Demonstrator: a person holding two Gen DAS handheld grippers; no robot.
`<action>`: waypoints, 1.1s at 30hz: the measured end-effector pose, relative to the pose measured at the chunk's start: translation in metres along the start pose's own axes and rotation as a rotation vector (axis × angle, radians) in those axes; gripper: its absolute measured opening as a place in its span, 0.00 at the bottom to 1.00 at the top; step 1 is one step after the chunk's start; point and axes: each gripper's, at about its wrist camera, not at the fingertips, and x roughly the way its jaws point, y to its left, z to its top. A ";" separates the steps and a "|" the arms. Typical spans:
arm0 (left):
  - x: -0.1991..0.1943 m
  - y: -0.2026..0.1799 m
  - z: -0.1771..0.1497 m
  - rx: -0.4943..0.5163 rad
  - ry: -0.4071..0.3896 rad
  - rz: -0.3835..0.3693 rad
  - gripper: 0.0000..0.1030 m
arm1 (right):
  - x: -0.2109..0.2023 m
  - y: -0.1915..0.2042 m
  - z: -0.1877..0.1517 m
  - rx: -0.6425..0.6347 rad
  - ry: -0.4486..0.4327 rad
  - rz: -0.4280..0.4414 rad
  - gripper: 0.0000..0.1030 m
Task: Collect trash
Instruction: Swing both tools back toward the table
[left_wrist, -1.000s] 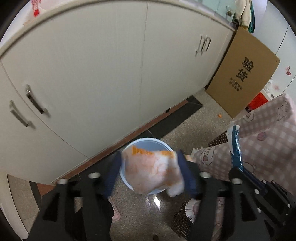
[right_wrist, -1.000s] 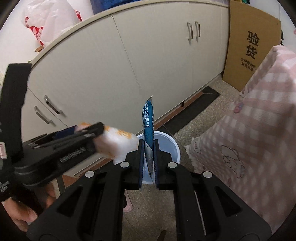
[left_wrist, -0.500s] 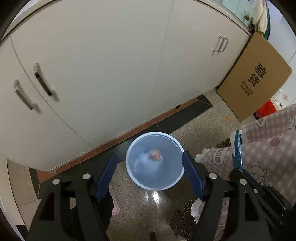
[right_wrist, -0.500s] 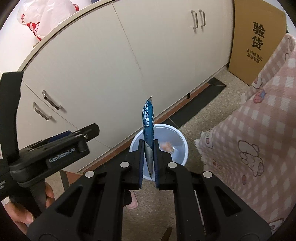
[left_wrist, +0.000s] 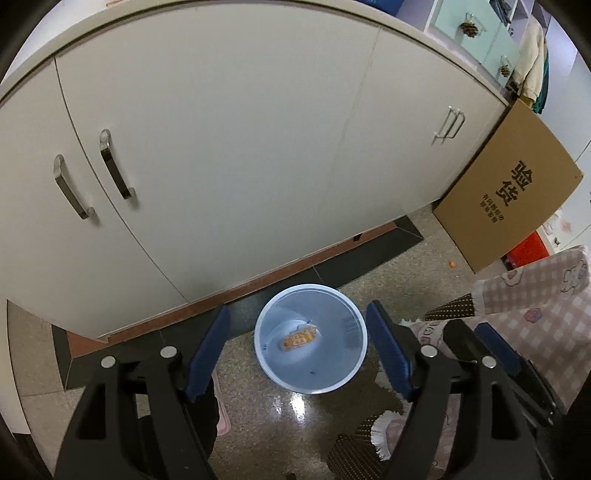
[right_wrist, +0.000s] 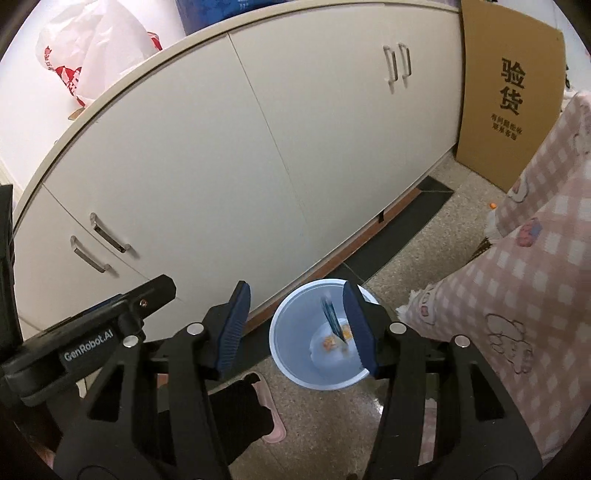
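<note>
A pale blue bin (left_wrist: 311, 339) stands on the floor by the cabinet base; it also shows in the right wrist view (right_wrist: 320, 336). An orange and white wrapper (left_wrist: 299, 336) lies at its bottom. My left gripper (left_wrist: 300, 343) is open and empty above the bin. My right gripper (right_wrist: 297, 325) is open, and a blue wrapper (right_wrist: 331, 320) is blurred, falling inside the bin below it. The orange wrapper (right_wrist: 328, 342) shows beside it.
White cabinet doors (left_wrist: 221, 155) with metal handles stand behind the bin. A cardboard box (left_wrist: 506, 199) leans at the right. A pink checked cloth (right_wrist: 535, 280) hangs at the right. A white plastic bag (right_wrist: 92, 55) sits on the counter.
My left gripper opened and the orange and white wrapper fell into the bin. Then my right gripper opened and let go of the blue wrapper, which now drops into the bin.
</note>
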 end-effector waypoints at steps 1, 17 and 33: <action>-0.003 -0.001 0.000 0.003 -0.006 -0.005 0.72 | -0.006 0.000 0.000 -0.006 -0.009 -0.013 0.51; -0.126 -0.089 -0.025 0.165 -0.165 -0.217 0.74 | -0.186 -0.041 -0.013 0.075 -0.270 -0.144 0.54; -0.174 -0.277 -0.089 0.468 -0.135 -0.465 0.77 | -0.331 -0.211 -0.064 0.363 -0.453 -0.365 0.57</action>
